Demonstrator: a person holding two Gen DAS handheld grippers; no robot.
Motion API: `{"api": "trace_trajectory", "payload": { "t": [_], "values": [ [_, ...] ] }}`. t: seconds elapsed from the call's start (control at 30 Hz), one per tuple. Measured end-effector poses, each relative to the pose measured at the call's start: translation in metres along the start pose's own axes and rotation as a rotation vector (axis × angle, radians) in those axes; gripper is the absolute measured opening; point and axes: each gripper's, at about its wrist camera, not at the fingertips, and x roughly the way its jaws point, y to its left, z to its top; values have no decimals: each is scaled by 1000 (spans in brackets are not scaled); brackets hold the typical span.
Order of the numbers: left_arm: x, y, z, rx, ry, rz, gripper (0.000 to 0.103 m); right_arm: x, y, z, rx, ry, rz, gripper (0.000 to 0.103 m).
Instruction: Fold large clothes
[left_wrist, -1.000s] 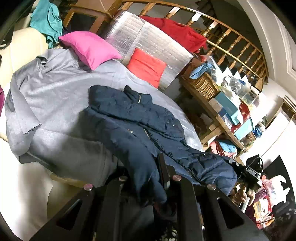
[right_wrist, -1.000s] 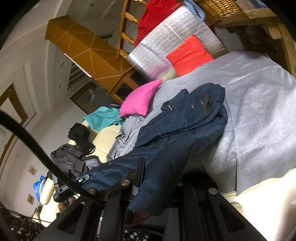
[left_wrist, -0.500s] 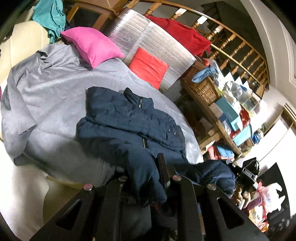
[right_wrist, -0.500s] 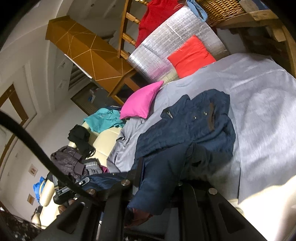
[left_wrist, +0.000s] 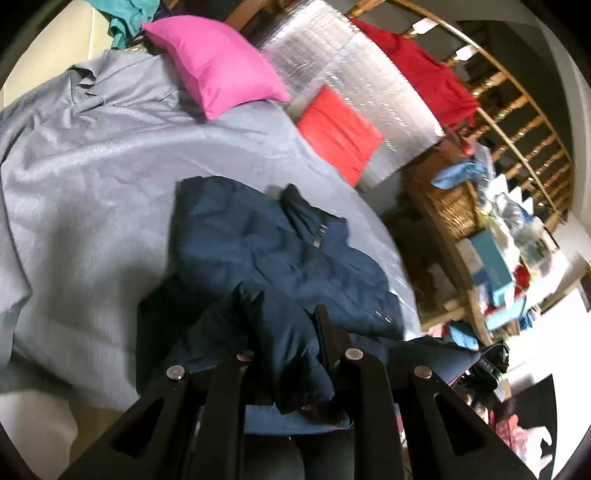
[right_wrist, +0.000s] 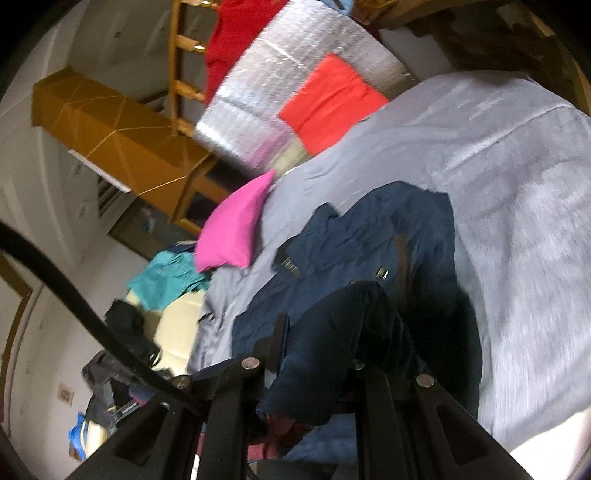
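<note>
Both grippers, left gripper and right gripper, stayed clamped on the navy jacket's lower hem and carried it toward the collar. Jacket lay on the grey sheet, nearer the pink pillow than before; bottom-up fold about half done.

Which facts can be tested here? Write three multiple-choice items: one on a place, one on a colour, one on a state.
1. The jacket lies on
A. a grey sheet
B. a wooden floor
C. a basket

2. The cushion beside the teal garment is
A. yellow
B. pink
C. black

3. The left gripper is
A. wide open and empty
B. out of view
C. closed on jacket fabric

Key: 1 A, grey cloth surrounds the jacket; 2 B, the cushion is bright pink; 3 C, navy fabric bunches between its fingers.
</note>
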Motion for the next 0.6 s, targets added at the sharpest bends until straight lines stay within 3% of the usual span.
{"api": "trace_trajectory", "payload": {
  "t": [0.23,0.4,0.6],
  "values": [
    [52,11,51,-46,44,41,17,58,-13,48,36,-10,-39,15],
    [72,-2,95,-4,25,41,17,81,-6,84,18,-69,-19,15],
    [123,3,135,2,45,68,17,124,-18,121,46,-96,-64,15]
  ]
}}
